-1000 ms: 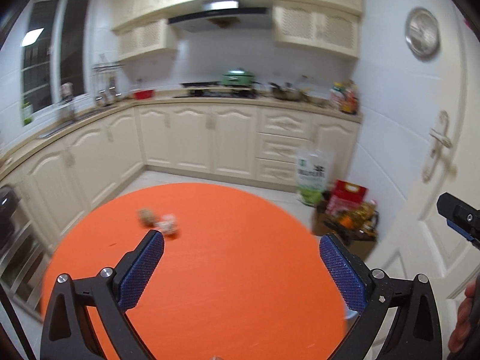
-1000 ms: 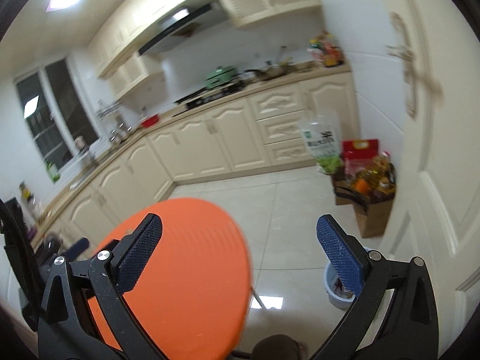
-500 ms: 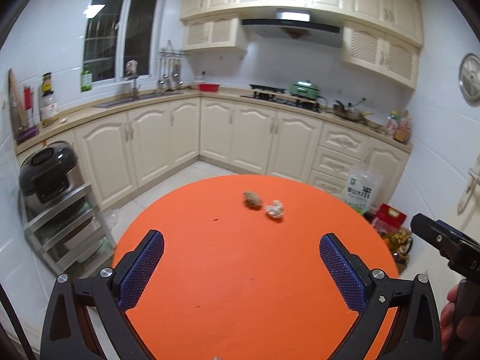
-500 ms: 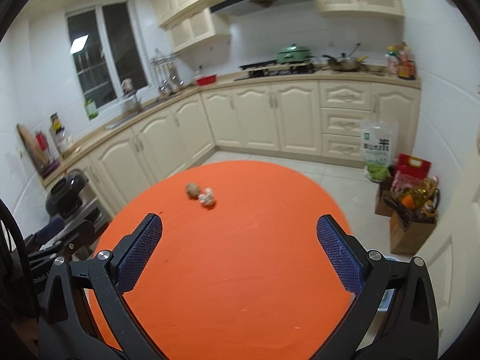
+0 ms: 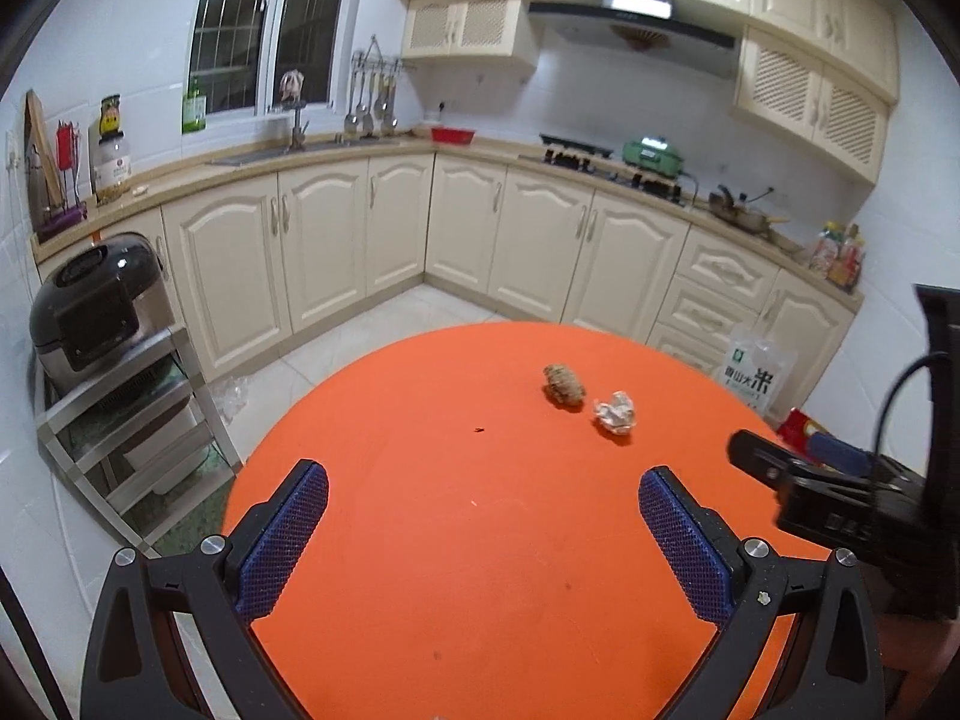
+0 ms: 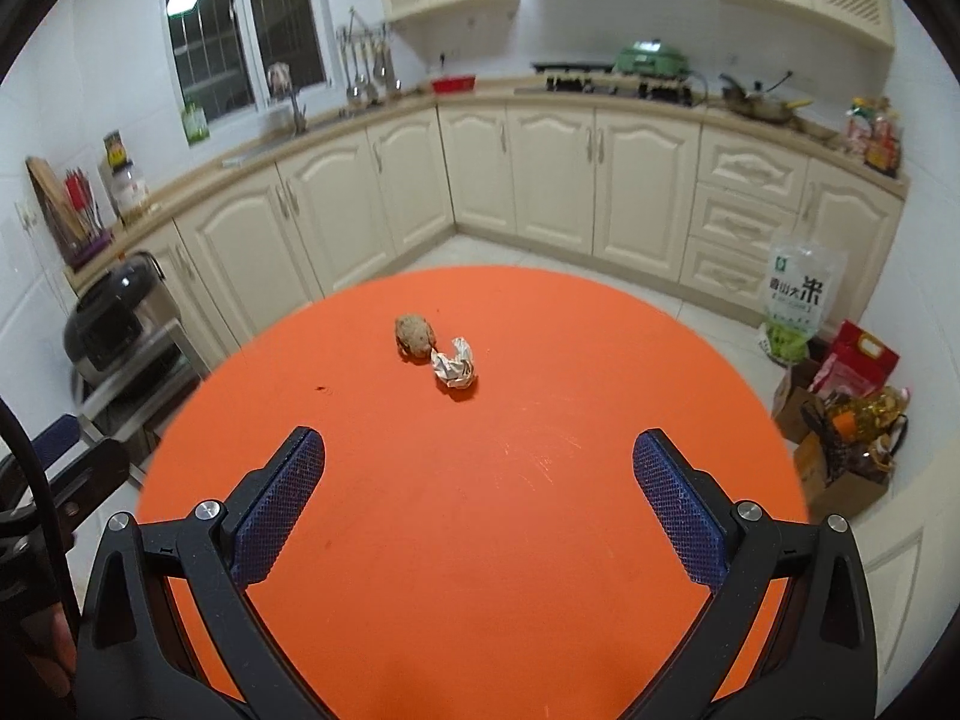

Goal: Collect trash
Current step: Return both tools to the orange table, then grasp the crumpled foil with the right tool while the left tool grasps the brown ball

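A kitchen with cream cabinets (image 5: 324, 246) runs around two walls, under a window (image 5: 258, 24) and a range hood (image 5: 630, 24). A round orange table (image 5: 480, 540) fills the foreground of both views. To its left a dark rice cooker (image 5: 96, 306) sits on a metal rack (image 5: 132, 420); to its right, on the floor, stand a bag of rice (image 6: 795, 294) and a brown box of groceries (image 6: 846, 450).

The left gripper (image 5: 483, 516) and the right gripper (image 6: 479, 480) both hang over the near part of the table, jaws spread wide and holding nothing. The right gripper's body also shows at the right edge of the left view.

Near the table's far side lie two pieces of trash: a brown crumpled lump (image 5: 563, 383) and, just beside it, a white crumpled paper ball (image 5: 615, 412). A tiny dark speck (image 5: 479, 431) lies apart, to their left.
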The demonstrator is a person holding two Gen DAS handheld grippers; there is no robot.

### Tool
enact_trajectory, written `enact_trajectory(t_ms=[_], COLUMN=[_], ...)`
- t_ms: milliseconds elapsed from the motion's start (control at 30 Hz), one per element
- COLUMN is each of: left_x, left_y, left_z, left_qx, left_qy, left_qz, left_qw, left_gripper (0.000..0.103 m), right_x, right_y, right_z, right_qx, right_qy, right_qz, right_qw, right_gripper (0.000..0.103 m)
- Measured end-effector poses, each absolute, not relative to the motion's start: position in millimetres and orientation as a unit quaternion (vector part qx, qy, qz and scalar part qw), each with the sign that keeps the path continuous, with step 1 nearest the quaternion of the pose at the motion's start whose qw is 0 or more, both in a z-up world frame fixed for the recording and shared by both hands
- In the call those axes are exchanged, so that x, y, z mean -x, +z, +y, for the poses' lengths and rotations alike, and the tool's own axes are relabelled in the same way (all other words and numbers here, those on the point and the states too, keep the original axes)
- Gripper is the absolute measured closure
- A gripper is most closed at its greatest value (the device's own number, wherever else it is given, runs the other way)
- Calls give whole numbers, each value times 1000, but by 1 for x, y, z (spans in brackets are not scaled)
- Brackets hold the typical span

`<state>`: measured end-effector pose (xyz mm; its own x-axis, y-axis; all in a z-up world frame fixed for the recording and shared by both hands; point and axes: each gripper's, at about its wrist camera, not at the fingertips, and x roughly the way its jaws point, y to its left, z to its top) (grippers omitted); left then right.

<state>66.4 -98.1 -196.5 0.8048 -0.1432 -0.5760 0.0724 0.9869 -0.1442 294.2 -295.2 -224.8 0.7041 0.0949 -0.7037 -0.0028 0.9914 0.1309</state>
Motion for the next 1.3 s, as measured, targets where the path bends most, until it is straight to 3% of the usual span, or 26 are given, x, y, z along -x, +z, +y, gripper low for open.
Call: enact_trajectory(t_ms=[433,467,600,1133,1233,1300], left_x=[-252,-264,-304,-443,-472,-485], left_y=[-187,-187,-192,-225,-235,-240], left_z=[-129,-133,-150,-236,-255,-265], left_qx=[56,51,44,2,-17,-18], left_qy=[-29,-30,-35,-55,-54,-56], left_qz=[370,376,388,421,429,432], left_qw=[927,925,920,905,902,900], left_gripper=[1,1,1,2,14,40], right_x=[-409,-413,-419,-408,-407,-405], right_y=[-304,-306,-314,-306,-305,-303], right_z=[-285,-283,-277,-350,-361,-366], right_qx=[-39,-34,-4,-79,-86,-90], right_qy=[48,50,46,41,39,38], right_qz=[471,473,473,453,450,448], right_qw=[880,879,880,887,888,889], right_gripper=[16,21,76,76,76,76])
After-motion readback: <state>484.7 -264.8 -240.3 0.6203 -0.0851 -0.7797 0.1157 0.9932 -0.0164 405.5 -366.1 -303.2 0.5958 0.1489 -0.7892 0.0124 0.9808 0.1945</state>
